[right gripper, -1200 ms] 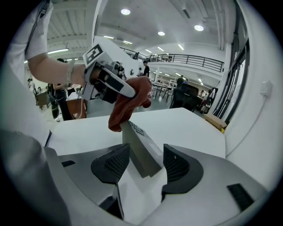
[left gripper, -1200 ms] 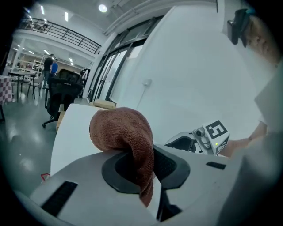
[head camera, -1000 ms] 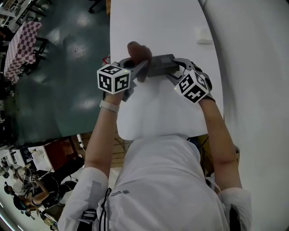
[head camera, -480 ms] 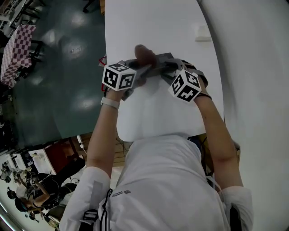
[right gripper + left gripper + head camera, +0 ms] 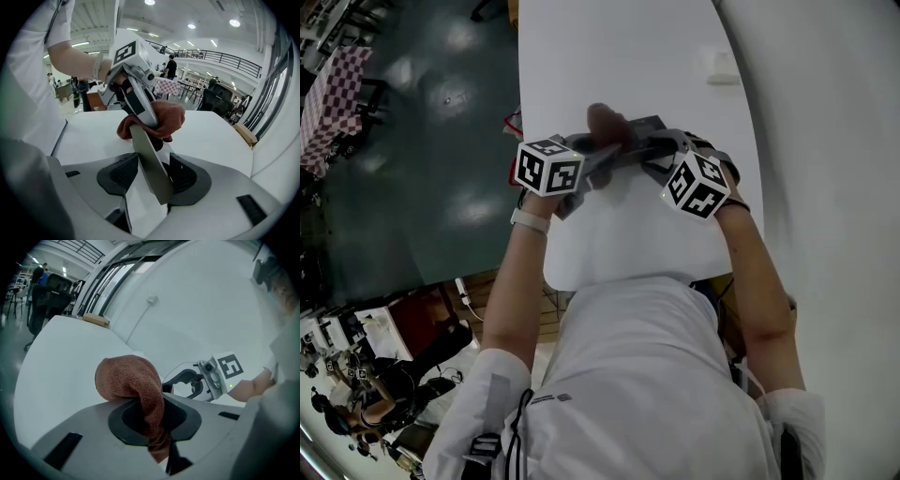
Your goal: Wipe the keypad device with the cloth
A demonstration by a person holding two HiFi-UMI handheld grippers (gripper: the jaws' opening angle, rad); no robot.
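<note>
A brown cloth (image 5: 602, 119) is bunched in my left gripper (image 5: 598, 152), which is shut on it; a fold hangs down between the pads (image 5: 154, 427). My right gripper (image 5: 662, 150) is shut on the grey keypad device (image 5: 643, 127) and holds it off the white table (image 5: 619, 234). In the right gripper view the device (image 5: 149, 159) stands as a tilted slab between the jaws. The cloth (image 5: 161, 119) and the left gripper (image 5: 136, 89) press against its far end. The right gripper (image 5: 187, 380) shows just behind the cloth (image 5: 133, 380) in the left gripper view.
A small white block (image 5: 722, 67) lies far back on the table. A cardboard box (image 5: 246, 133) sits at the table's far edge. The table's left edge (image 5: 523, 112) drops to a dark green floor. A white wall (image 5: 825, 141) runs along the right.
The left gripper with the cloth has shifted a little right and down along the device. The right gripper has dipped slightly with the device still in it.
</note>
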